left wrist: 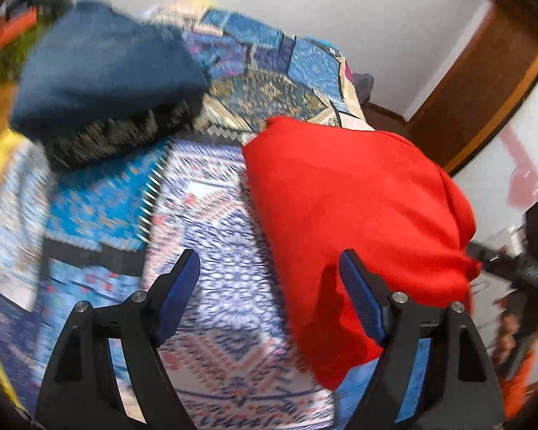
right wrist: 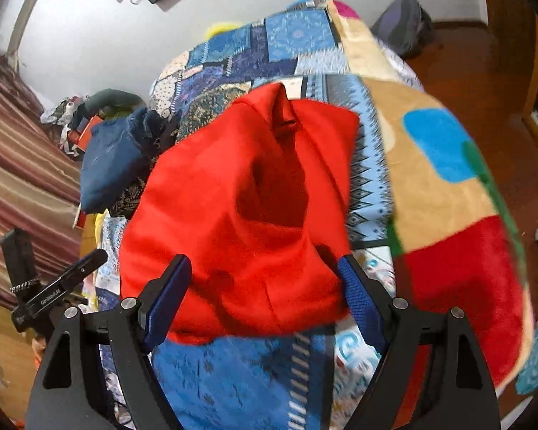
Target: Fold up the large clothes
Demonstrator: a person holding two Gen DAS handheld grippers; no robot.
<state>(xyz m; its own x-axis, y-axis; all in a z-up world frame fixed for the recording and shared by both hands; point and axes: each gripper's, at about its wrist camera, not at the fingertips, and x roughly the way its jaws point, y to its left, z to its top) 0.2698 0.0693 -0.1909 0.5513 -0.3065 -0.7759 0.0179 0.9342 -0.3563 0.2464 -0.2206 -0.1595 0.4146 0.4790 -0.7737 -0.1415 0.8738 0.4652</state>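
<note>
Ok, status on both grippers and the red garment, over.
Left gripper open, empty, beside the red garment. Right gripper open, jaws straddling its near edge, no grip. Garment bunched on the patterned bedspread. Folded dark blue clothes behind, clear of it.

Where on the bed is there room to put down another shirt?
The patterned bedspread is bare between the red garment and the blue folded pile, in front of the left gripper. The far left by the pile looks crowded. The right gripper hangs over the red garment.
</note>
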